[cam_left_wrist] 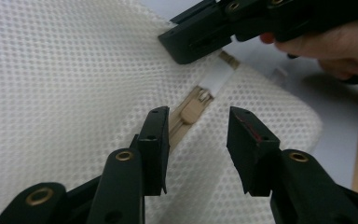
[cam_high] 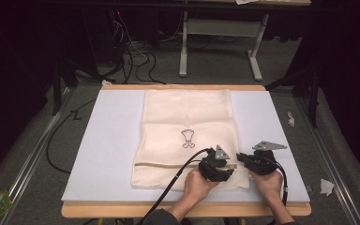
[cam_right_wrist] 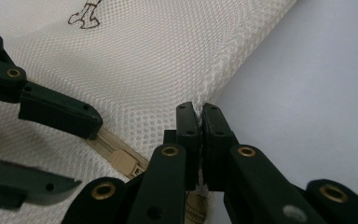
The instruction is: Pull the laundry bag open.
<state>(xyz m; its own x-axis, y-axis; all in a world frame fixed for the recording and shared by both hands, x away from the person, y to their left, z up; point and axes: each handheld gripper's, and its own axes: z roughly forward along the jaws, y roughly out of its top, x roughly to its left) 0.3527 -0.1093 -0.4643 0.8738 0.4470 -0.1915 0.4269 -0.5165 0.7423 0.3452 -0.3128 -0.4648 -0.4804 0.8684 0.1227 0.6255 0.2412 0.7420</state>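
A cream mesh laundry bag lay flat on a white board atop the table, a small dark emblem printed at its middle; its tan zipper ran across the near part of the bag; the left gripper hovered over the zipper pull with its jaws apart, the pull between them but not pressed; the right gripper had its jaws closed together at the bag's right edge, pinching the white end tab of the zipper; both hands sat at the near edge.
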